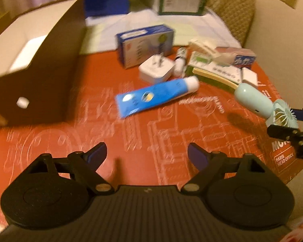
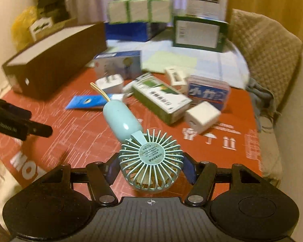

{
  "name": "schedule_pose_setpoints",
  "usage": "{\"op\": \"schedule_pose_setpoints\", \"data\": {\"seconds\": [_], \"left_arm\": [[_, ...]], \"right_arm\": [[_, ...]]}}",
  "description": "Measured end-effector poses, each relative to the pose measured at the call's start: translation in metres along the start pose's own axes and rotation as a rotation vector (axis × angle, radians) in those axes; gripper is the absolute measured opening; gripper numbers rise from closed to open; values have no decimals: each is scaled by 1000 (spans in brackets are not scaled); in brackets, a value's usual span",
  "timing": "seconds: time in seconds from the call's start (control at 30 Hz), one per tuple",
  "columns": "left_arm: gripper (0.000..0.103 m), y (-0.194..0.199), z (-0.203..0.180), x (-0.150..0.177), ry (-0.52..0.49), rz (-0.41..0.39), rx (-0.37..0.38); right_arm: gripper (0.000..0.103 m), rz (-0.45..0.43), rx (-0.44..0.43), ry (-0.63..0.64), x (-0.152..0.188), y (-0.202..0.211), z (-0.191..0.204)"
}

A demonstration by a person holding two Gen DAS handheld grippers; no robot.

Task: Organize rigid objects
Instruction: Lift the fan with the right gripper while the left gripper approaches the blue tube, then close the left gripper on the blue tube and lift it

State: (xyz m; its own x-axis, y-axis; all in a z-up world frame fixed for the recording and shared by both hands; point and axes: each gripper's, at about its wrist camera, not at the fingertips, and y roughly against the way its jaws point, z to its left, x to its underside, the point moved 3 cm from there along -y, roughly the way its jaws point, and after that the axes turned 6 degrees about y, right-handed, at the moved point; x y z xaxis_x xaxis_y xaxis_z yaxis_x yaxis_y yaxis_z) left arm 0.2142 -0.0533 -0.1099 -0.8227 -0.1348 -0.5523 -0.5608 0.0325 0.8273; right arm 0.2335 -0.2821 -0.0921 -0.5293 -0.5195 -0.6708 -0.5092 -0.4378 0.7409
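Note:
My right gripper (image 2: 150,170) is shut on the round head of a mint-green hand fan (image 2: 149,161), whose handle points away over the red table; the same hand fan (image 1: 268,104) shows at the right edge of the left wrist view, lifted off the table. My left gripper (image 1: 147,155) hangs open over bare red tabletop with nothing between its fingers. A blue tube (image 1: 157,94) lies ahead of it. A white plug adapter (image 1: 156,70), a blue-and-white box (image 1: 145,44) and a green-and-white box (image 2: 161,100) sit further back. A dark open box (image 1: 38,76) stands at left.
A second white cube charger (image 2: 203,117) and a blue-labelled pack (image 2: 209,94) lie right of the green box. Stacked cartons (image 2: 200,33) stand at the back on a pale cloth. A beige chair (image 2: 262,50) borders the table on the right.

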Motion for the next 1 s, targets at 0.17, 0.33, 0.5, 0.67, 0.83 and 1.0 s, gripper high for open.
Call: {"op": "schedule_pose_setpoints", "data": {"seconds": [0.17,0.33,0.5,0.67,0.83,1.0], "left_arm": [[83,-13,-10,-17,-115,-34,54],[81,-33,-16,-36,-241,-33,100],[78,-58,-15,-55,-348,-13,136],[73,-77,-12,-68,-413,14,186],[61,-93,-11,-73,-434,61,233],[48,-94,-13,-70,-428,88,269]], "right_arm": [[60,-9,34,-88,0,12,-18],[60,6,74,-187,1,19,-30],[60,2,133,-302,-1,23,-34],[60,25,188,-407,-2,23,-30],[60,32,230,-471,-3,22,-26],[60,36,253,-498,-2,22,-24]]}}
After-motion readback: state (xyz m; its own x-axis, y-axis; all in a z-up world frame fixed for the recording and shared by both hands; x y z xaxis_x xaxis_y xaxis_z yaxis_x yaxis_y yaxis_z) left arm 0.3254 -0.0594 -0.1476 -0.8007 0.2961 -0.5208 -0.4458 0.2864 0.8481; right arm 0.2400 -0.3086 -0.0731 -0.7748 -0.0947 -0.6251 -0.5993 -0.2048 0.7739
